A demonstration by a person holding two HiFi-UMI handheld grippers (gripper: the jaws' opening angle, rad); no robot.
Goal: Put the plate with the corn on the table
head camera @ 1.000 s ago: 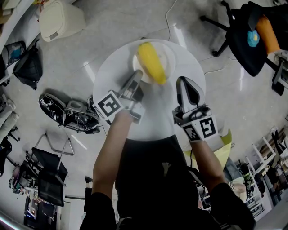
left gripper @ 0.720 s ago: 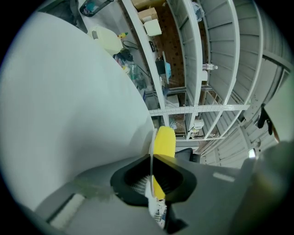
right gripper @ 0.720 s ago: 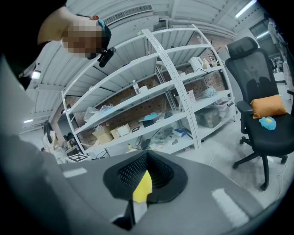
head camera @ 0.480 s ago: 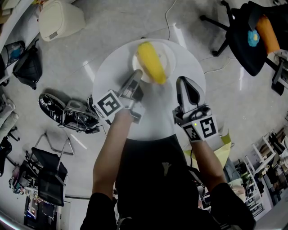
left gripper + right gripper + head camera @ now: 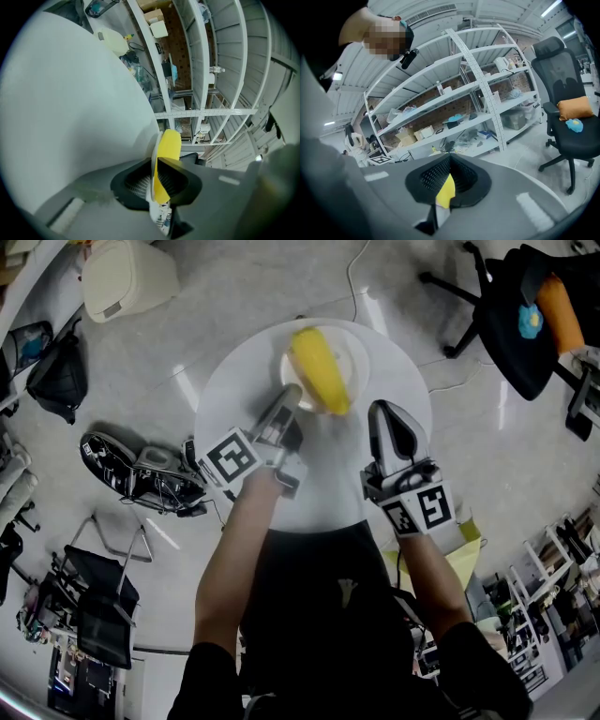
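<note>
Head view showed the plate [image 5: 353, 354] with the corn [image 5: 319, 371] already lying flat on the round white table [image 5: 323, 479], toward its 12 o'clock edge. The left gripper [image 5: 291, 396] met the plate's rim at about 7 o'clock. In the left gripper view the thin rim [image 5: 153, 174] stood edge-on between the jaws, with the corn [image 5: 169, 143] just beyond. Those jaws stood narrow and had just been opening, and a slit showed beside the rim, so the pads seemed to have let go. The right gripper [image 5: 383, 414] hovered over bare table at about 4 o'clock from the plate, apart from it. Its jaws were drawn together on nothing, and only a sliver of yellow showed past them in the right gripper view.

The plate looked stiff, light and smooth, probably ceramic or hard plastic, so likely to slip and to chip if knocked. Its thin rim was the only real hold, best taken on the near side and kept level. The corn lay loose and rounded, and would probably roll if the plate were tilted.
</note>
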